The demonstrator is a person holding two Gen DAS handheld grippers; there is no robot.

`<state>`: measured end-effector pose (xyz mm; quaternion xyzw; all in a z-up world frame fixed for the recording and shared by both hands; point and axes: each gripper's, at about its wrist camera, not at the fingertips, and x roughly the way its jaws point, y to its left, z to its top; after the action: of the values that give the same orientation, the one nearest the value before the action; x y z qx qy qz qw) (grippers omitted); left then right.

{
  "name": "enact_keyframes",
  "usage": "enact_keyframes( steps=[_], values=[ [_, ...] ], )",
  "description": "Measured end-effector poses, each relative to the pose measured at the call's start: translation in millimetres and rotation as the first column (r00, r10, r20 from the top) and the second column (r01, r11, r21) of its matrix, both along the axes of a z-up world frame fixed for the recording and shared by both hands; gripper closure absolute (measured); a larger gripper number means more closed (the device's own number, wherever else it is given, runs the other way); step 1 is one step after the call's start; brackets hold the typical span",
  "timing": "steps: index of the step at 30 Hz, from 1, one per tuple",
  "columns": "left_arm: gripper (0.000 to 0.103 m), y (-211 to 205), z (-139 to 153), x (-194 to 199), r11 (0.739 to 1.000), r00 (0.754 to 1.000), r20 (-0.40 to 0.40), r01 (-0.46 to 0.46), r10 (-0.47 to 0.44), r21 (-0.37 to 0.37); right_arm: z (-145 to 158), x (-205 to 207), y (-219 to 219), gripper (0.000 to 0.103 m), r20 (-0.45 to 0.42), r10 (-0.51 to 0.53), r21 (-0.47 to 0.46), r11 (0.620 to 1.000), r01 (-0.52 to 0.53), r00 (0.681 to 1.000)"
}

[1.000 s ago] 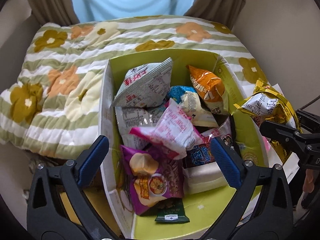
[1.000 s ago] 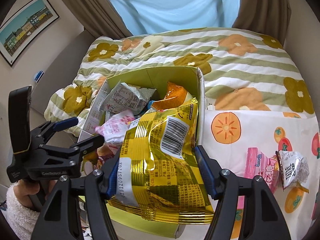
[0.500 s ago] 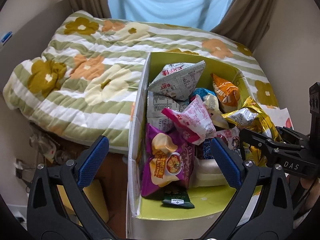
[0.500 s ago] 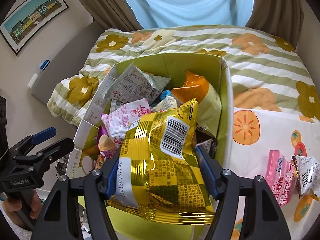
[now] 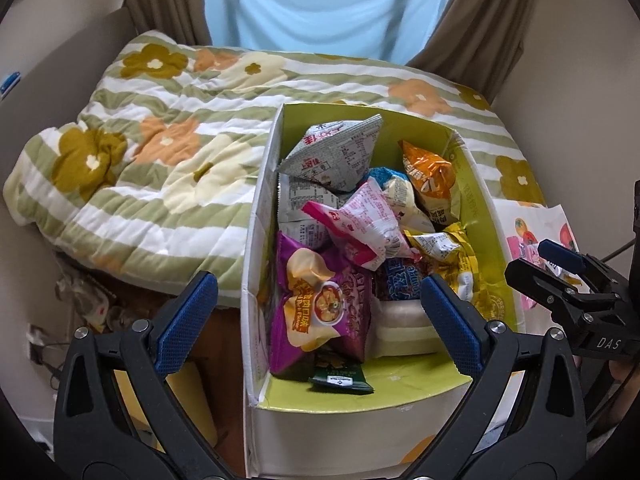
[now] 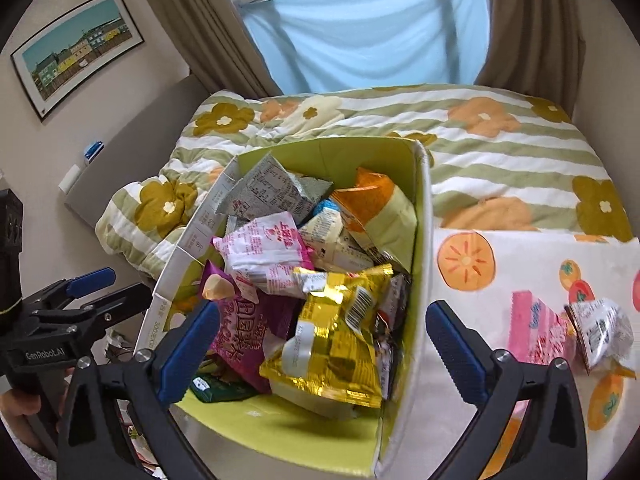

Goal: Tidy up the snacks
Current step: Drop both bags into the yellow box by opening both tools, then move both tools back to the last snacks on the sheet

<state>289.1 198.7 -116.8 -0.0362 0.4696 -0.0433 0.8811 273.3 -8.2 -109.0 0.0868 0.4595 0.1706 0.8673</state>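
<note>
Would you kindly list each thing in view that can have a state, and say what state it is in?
Right tool: jaws opening, nothing between them.
Left tool: open, empty.
Gold packet: released, lying in the box on other snacks.
Box: open-topped, piled with packets.
Pink packet: lying on the fruit-print cloth, outside the box.
Silver packet: beside the pink one, also outside.
</note>
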Motion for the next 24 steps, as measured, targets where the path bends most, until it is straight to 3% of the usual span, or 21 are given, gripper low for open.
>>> enact_keyframes(
  steps=[11,19,24],
  values=[
    [0.002,-62,21,-14,0.987,0.985,0.067,0.162,-0.160,-0.015,31,-40,-57,0.000,0.052,-0.118,-0.029,0.992,0.120,0.992],
    [0.002,-158,43,-12,0.968,0.964,0.093,0.252,-0.250,-0.016,54,-44,-160,0.000,0.090,-0.256,0.000,0.966,0.257,0.963],
    [0.002,-235,33,-5,0.958,0.959,0.051,0.281,-0.278,-0.050,52,-40,-237,0.000,0.048,-0.298,0.038,0.954,0.296,0.953]
  ],
)
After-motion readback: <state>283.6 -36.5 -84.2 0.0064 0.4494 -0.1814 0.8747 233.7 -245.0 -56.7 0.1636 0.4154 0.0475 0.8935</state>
